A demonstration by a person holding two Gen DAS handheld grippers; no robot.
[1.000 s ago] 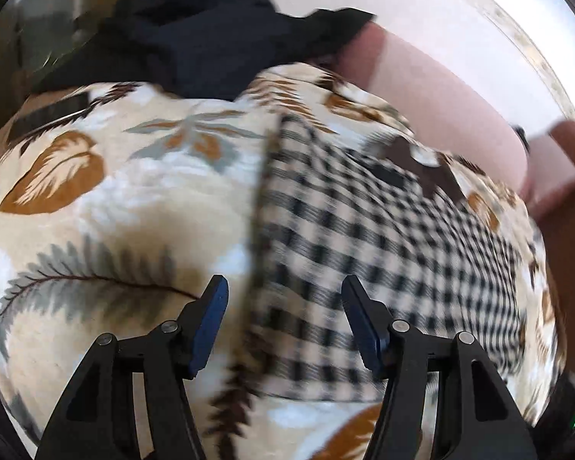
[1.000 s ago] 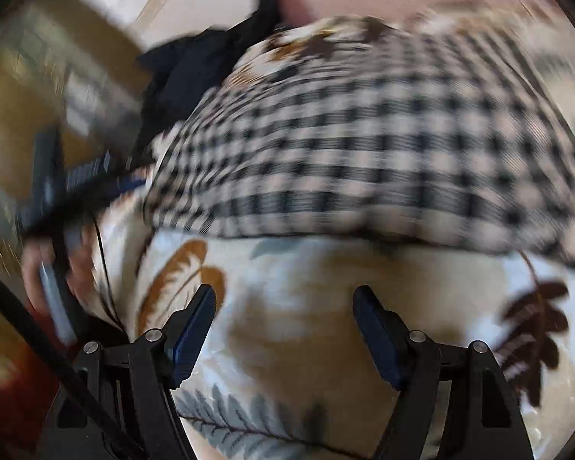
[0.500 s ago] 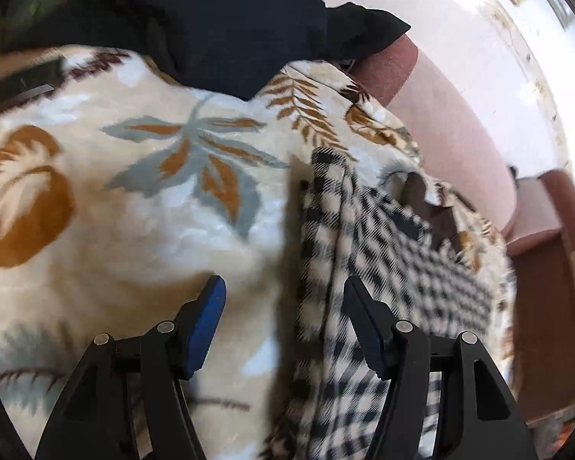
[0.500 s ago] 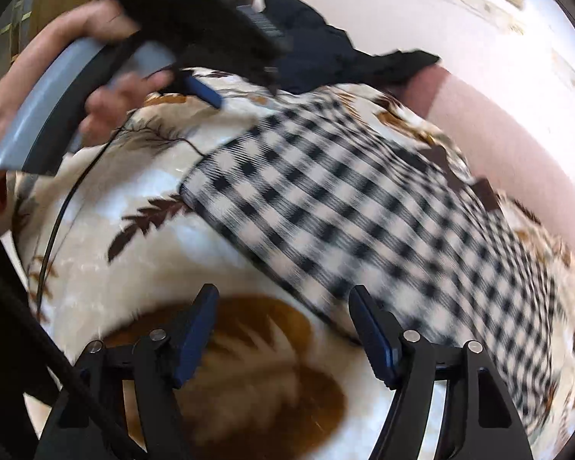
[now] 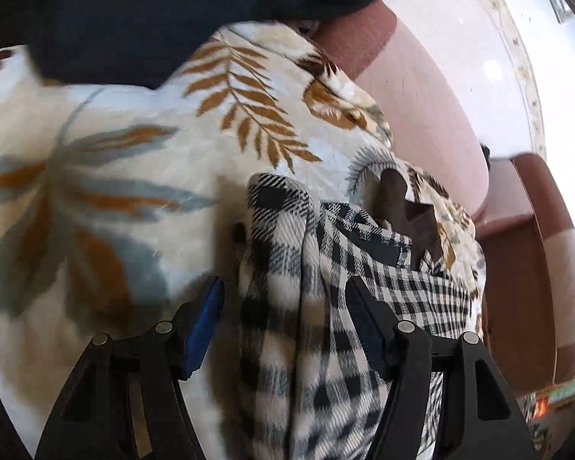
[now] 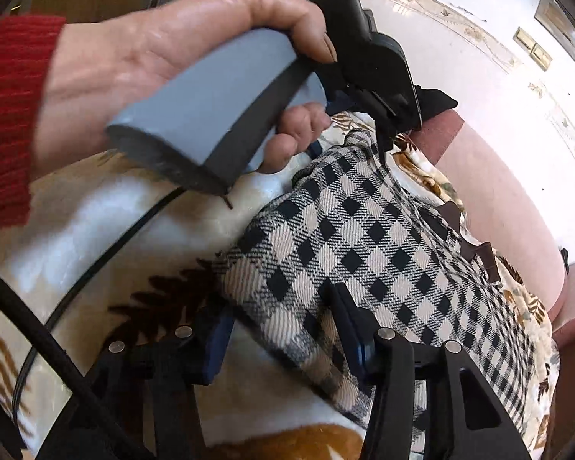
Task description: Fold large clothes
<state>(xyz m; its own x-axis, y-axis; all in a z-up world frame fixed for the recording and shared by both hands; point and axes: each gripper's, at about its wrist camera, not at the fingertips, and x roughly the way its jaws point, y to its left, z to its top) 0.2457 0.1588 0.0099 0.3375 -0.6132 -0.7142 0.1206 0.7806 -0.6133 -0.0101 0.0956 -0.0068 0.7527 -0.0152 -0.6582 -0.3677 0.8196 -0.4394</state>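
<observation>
A black and cream checked garment [image 5: 326, 306] lies folded on a leaf-print blanket [image 5: 96, 199] over a sofa. My left gripper [image 5: 283, 318] is open, its fingers straddling the garment's near corner edge. My right gripper [image 6: 283, 329] is open too, its fingers either side of another corner of the checked garment [image 6: 364, 253]. The right wrist view shows the person's hand on the left gripper's grey handle [image 6: 218, 115] at the garment's far corner.
A dark garment [image 5: 153, 11] lies heaped at the blanket's far end. The pink sofa back [image 5: 433, 115] runs along the right, with a brown armrest [image 5: 536, 268]. A black cable [image 6: 96, 264] crosses the blanket [image 6: 76, 230] at the left.
Both grippers have moved forward and down onto the garment's corners. The cloth now sits between the fingers of each. The jaws have stayed open.
</observation>
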